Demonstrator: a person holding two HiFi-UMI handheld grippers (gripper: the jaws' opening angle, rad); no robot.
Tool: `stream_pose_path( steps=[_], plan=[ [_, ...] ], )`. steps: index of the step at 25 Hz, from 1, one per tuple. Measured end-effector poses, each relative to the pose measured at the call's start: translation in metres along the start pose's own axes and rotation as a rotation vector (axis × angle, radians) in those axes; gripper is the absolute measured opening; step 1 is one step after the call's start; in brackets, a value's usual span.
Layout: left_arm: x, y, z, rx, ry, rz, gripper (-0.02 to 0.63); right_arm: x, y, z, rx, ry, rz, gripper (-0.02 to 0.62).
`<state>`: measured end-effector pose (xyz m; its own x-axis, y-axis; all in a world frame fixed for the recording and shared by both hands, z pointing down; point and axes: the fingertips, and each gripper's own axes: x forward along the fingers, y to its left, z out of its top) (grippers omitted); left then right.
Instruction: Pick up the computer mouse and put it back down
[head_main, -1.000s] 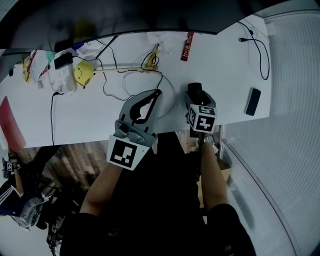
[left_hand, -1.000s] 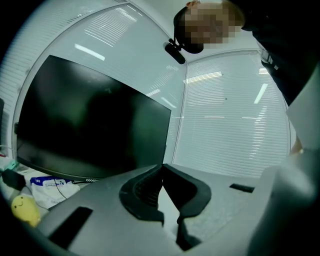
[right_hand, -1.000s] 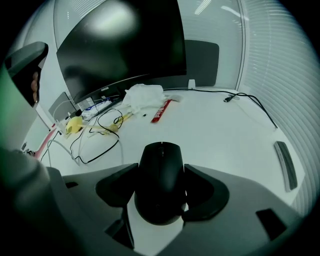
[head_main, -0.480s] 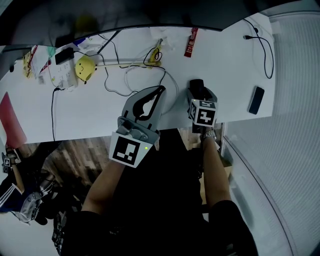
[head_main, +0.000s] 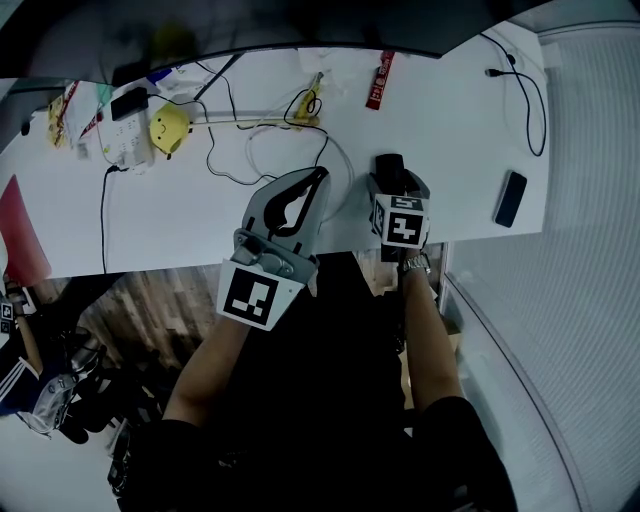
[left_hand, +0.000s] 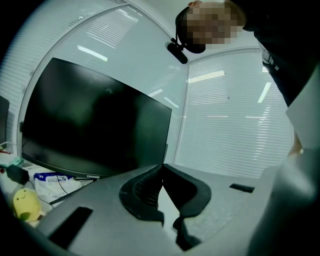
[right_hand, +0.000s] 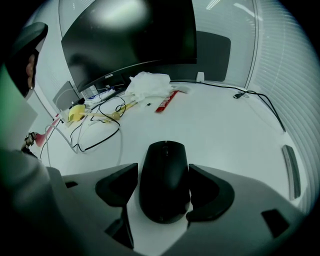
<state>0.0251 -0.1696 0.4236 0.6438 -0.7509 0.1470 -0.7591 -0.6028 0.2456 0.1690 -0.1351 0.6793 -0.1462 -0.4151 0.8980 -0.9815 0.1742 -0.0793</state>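
- Left gripper (left_hand: 162, 169): only its own view shows the ribbed black fingers clenched tip to tip on nothing, tilted up at a dark monitor (left_hand: 95, 125).
- Computer mouse (right_hand: 164, 187): smooth, black and rounded, grasped by the right gripper (right_hand: 162, 172) fingers near the white worktop (right_hand: 220, 132) front edge.
- Phone (head_main: 509, 198): a flat dark slab in the head view, a thin sliver in the right gripper view.

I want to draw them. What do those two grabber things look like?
The left hand-held gripper and right hand-held gripper are grey plastic with black pads; each carries a cube of black-and-white square markers. A wristwatch is on the right wrist.
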Motion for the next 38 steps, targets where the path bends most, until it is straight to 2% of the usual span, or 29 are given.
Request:
stream_pose_path(
  steps=[11,12,15,16,25,32,38],
  plan=[
    [-0.029,-0.017,-0.002,0.010,-0.012,0.067,0.006,-0.042,-0.006,0.014,-0.019,-0.141,0.001,0.284],
    [-0.032,-0.018,-0.003,0.007,-0.014,0.075,0.006,-0.048,-0.007,0.015,-0.012,-0.159,0.002,0.253],
    [-0.041,-0.024,-0.007,0.011,-0.019,0.095,0.006,-0.065,-0.013,0.017,0.024,-0.219,-0.018,0.044],
    [-0.045,-0.027,-0.008,0.014,-0.020,0.098,0.006,-0.071,-0.014,0.017,0.032,-0.237,-0.022,0.002],
    [-0.067,-0.050,-0.015,0.031,-0.035,0.117,0.008,-0.116,0.000,0.008,0.040,-0.311,0.075,-0.002],
    [-0.085,-0.057,-0.014,0.033,-0.028,0.152,0.006,-0.164,0.015,0.019,0.030,-0.392,0.140,-0.002],
    [-0.094,-0.061,0.002,0.045,-0.057,0.174,0.006,-0.204,0.026,0.038,0.027,-0.482,0.218,-0.002]
  ],
)
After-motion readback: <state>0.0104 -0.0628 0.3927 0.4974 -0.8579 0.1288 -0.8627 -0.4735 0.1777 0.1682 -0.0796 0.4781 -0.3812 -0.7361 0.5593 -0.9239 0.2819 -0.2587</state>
